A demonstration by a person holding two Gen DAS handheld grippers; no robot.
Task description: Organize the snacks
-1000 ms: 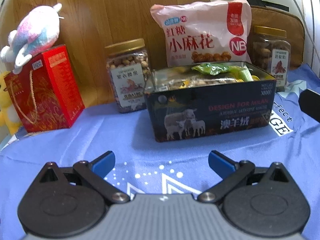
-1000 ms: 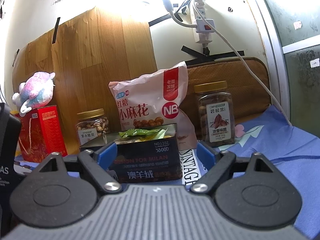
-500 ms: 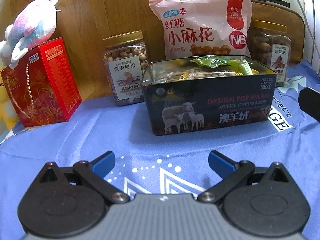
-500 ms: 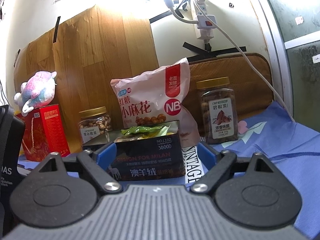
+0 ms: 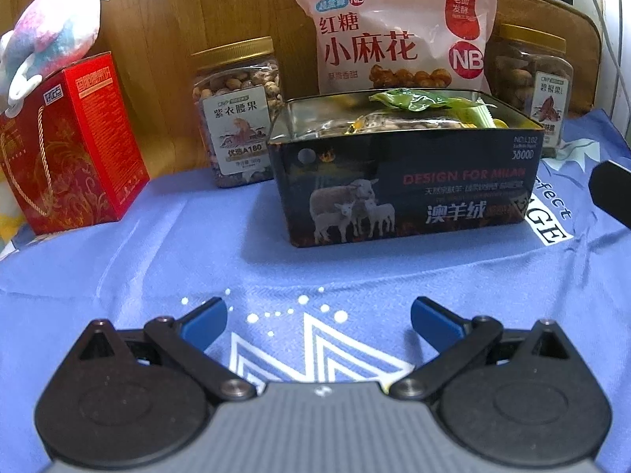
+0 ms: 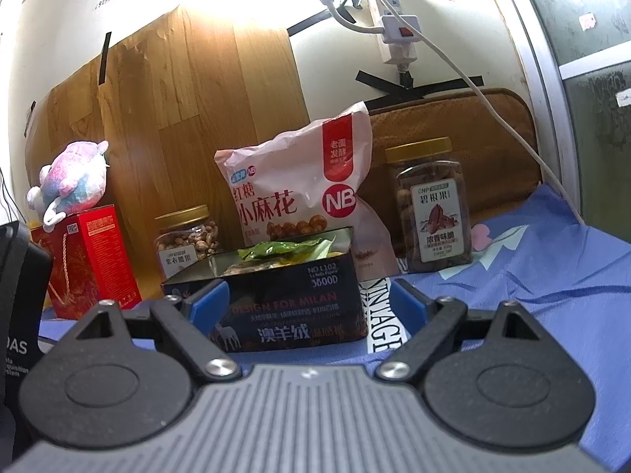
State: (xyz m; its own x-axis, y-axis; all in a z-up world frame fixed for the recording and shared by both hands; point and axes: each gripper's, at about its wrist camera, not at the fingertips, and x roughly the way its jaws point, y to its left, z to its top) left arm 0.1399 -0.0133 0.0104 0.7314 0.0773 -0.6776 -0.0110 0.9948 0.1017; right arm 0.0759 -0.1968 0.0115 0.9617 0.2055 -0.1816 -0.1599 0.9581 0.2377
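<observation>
Two views show the same row of snacks, and the dark rectangular tin box [image 5: 406,193] printed with sheep serves as landmark. From the left wrist camera, the left gripper [image 5: 318,317] hangs empty over the blue printed cloth [image 5: 197,244] in front of the tin, its blue-tipped jaws spread wide. The tin has no lid and is heaped with wrapped snacks, a green crinkled packet [image 5: 410,100] uppermost. Its front reads "DESIGN FOR MILAN", "澳羊绒" and "38000". Behind it leans a pink plastic snack bag [image 5: 394,35] marked "红糖 小麻花" and "NB". Left of the tin stands a clear gold-lidded nut jar [image 5: 236,114] labelled "紫衣腰果", farther left a red gift box with a cord handle [image 5: 75,146] under a pink-and-blue plush toy [image 5: 55,35]. Right of the tin is a second clear gold-lidded jar [image 5: 532,82], "碧根果". From the right wrist camera, the right gripper [image 6: 305,303] is likewise wide open and holds nothing, low and just in front of the tin, which sits between its tips in the picture. The cloth there shows "VINTAGE". The risks, as I judge them: a push on the tin could tip the leaning bag or spill the top packets, and the loose cloth could drag and rock the jars.
</observation>
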